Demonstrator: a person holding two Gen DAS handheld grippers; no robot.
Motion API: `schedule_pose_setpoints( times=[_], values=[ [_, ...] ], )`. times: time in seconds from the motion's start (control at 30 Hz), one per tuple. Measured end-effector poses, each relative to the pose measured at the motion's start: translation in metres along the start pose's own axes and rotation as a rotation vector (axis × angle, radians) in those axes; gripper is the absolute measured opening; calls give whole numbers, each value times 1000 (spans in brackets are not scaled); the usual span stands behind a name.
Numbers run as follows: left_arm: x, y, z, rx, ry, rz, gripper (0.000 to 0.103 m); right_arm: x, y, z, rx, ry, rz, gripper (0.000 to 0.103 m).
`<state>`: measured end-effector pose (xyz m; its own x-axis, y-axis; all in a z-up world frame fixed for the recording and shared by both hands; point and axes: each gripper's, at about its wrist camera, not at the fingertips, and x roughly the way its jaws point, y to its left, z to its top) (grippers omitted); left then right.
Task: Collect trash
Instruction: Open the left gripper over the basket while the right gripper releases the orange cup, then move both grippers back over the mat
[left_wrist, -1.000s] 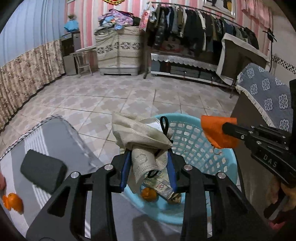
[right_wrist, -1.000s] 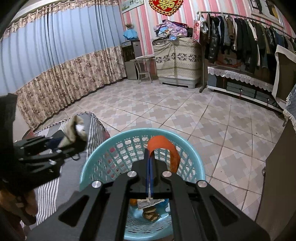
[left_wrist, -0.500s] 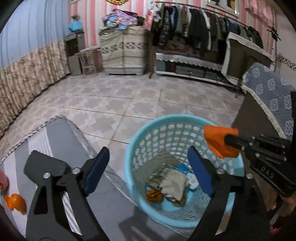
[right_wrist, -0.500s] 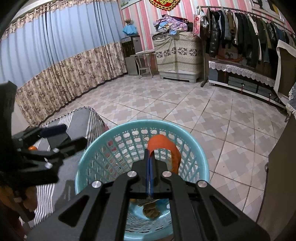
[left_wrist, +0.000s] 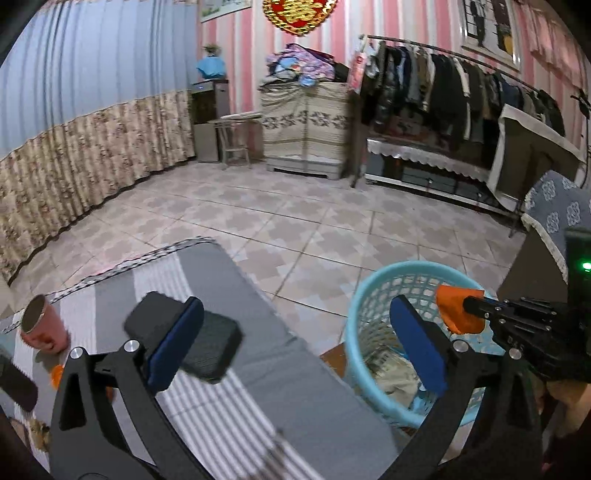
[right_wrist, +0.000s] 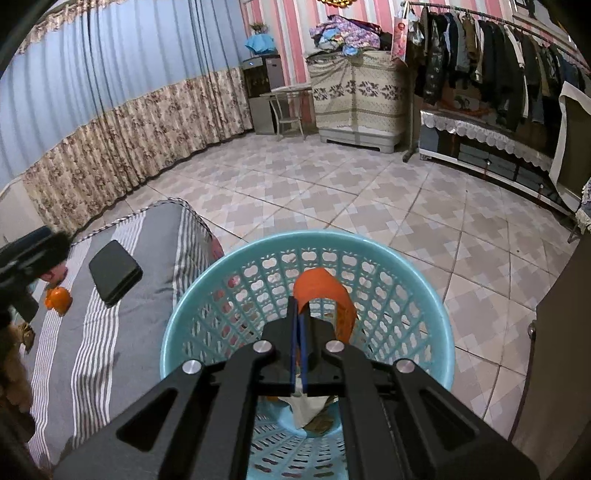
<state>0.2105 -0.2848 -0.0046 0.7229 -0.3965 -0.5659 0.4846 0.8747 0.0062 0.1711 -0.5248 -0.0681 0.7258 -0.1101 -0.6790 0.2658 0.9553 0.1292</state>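
Holding orange peel (right_wrist: 325, 291) over basket (right_wrist: 236, 258) w/ scraps.

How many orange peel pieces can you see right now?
2: one orange peel strip pinched in the right hand-held gripper above the blue basket; one peel piece on the striped mat. The basket may hide more.

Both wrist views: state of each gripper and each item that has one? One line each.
left gripper: open, holding nothing, over the striped cloth's edge.
right gripper: shut on orange peel, above the basket.
basket: upright on the floor, trash lying in its bottom.
cup: upright on the striped cloth.
black case: flat on the cloth, closed.
orange scrap: loose on the cloth, uncollected.
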Motion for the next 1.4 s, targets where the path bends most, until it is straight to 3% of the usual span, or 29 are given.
schedule_pose_setpoints(
  times=[0.07, 0.1, 0.13, 0.17, 0.2, 0.3, 0.37, 0.43, 0.83, 1.4],
  values=[
    [-8, 11, 0, -12, -6, 19, 97, 7, 2, -1, 6, 23, -9, 3],
    [-13, 15, 0, -19, -11, 23, 97, 9, 3, -2, 10, 33, -11, 15],
    [-17, 18, -1, -26, -15, 27, 97, 12, 4, -3, 17, 41, -17, 46],
    [-20, 22, -1, -32, -18, 30, 97, 13, 6, -3, 23, 38, -24, 61],
    [-23, 24, -1, -35, -20, 32, 97, 12, 7, -5, 25, 29, -31, 68],
    [-31, 33, -1, -40, -28, 46, 97, 15, 14, -8, 16, 44, -39, 69],
    [-37, 39, -3, -43, -33, 56, 97, 13, 18, -9, 6, 36, -60, 82],
    [-43, 47, -5, -50, -40, 73, 97, 8, 22, -7, -9, 20, -76, 89],
    [-73, 100, -22, -125, -52, 148, 98, -27, 53, 3, -10, -50, -41, 97],
    [-131, 189, -77, -221, -71, 298, 98, -53, 162, -29, -130, -156, 54, 98]
  ],
)
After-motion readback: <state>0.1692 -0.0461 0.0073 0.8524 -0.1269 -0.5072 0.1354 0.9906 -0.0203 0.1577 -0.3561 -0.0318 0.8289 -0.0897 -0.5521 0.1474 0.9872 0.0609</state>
